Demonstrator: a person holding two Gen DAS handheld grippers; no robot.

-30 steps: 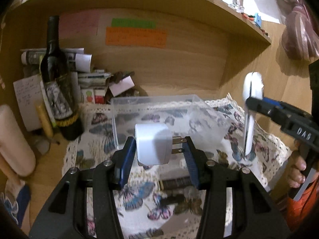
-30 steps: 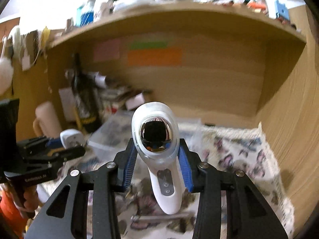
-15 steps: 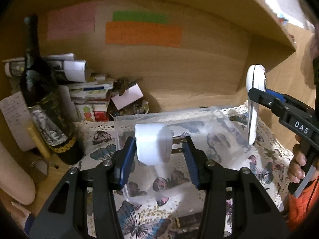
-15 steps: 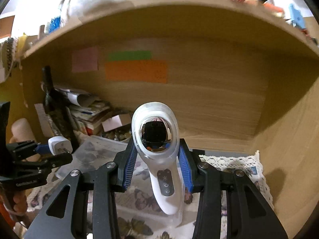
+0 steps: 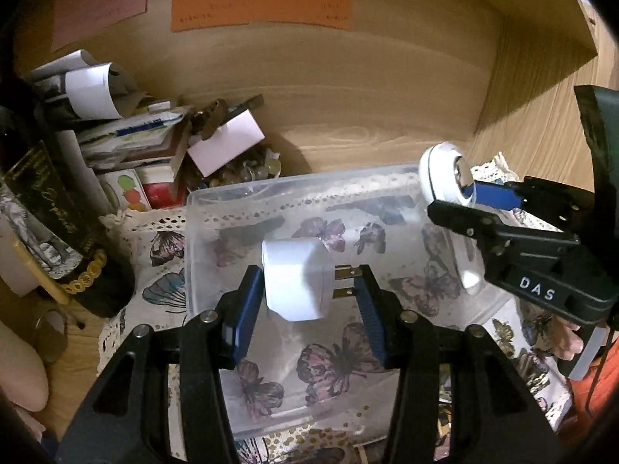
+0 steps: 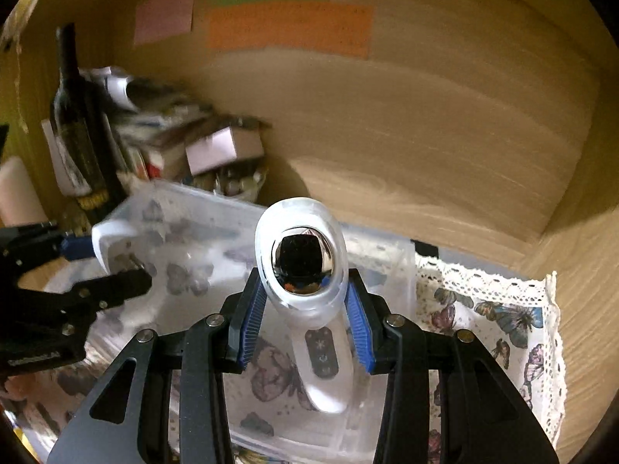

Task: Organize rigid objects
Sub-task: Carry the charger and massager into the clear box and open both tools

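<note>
My left gripper is shut on a white plug adapter, prongs pointing right, held over a clear plastic box. My right gripper is shut on a white handheld device with a chrome head, also held over the clear box. In the left wrist view the right gripper and the device hang above the box's right side. In the right wrist view the left gripper and the adapter are at the box's left.
The box stands on a butterfly-print cloth with lace edging inside a wooden shelf nook. A dark wine bottle and a pile of papers and small boxes crowd the left back corner. Coloured notes stick on the back wall.
Both grippers have moved forward and down toward the clear box, each still holding its object. The box now lies directly beneath both.
</note>
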